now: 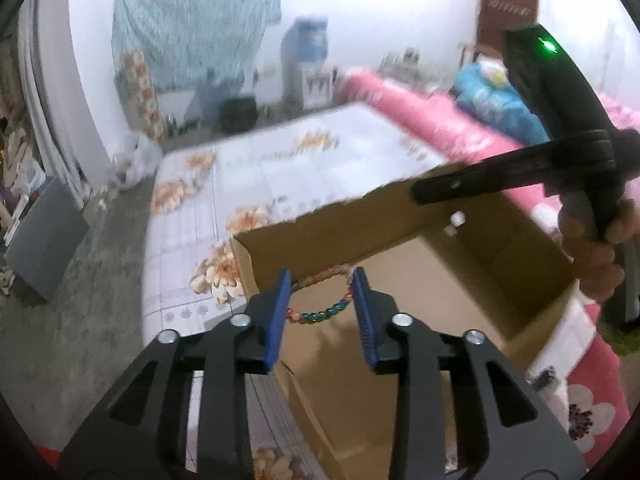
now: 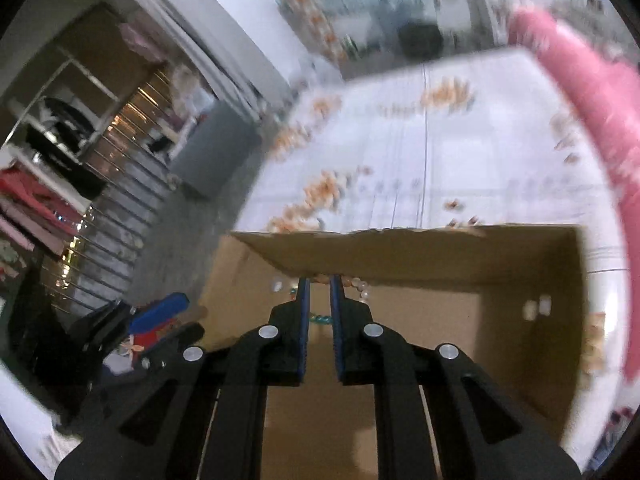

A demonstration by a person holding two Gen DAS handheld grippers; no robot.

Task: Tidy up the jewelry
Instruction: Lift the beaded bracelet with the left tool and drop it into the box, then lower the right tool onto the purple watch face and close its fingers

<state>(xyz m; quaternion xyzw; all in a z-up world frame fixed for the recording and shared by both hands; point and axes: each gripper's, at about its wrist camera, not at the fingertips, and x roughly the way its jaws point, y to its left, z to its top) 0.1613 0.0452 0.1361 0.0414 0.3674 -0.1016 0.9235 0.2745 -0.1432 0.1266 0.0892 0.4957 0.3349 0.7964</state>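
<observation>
1. Your left gripper [image 1: 322,280] is nearest, with black arms and blue pads [image 1: 277,320]. Its jaws stand partly apart. A bead bracelet [image 1: 320,296] shows in the gap between them, over the box [image 1: 460,280]. Part of its ring is orange-pink and part is teal. You cannot tell if the pads touch it.

2. Your right gripper [image 2: 319,280] has its jaws close together, with a thin gap. Nothing sits between its pads. Past the tips lie pale beads [image 2: 358,286] and teal beads [image 2: 322,319], down in the box. The picture is too blurry to say more about them.

3. From the left view, your right gripper [image 1: 440,188] reaches over the far side of the box. Your hand [image 1: 592,248] holds its handle. A green light [image 1: 547,45] glows on top.

4. That box is brown cardboard, and its top is open. Two small white bits [image 1: 454,224] show on its far inner wall.

5. It sits on a cloth [image 1: 280,168]. That cloth is white with thin lines and orange flowers.

6. A pink blanket [image 1: 420,116] lies along the right edge of the cloth. It has a white flower [image 1: 588,412] near the bottom. A blue bundle [image 1: 496,100] sits on the pink.

7. At the back is a white wall. A pale blue sheet [image 1: 192,28] hangs there. Beside it stands a water dispenser [image 1: 304,60] with a blue bottle.

8. On the left the floor [image 1: 92,308] is grey. A grey box [image 1: 44,240] stands on it.

9. In the right view you see shelves [image 2: 72,128] and a wire rack [image 2: 120,208] at the far left.
</observation>
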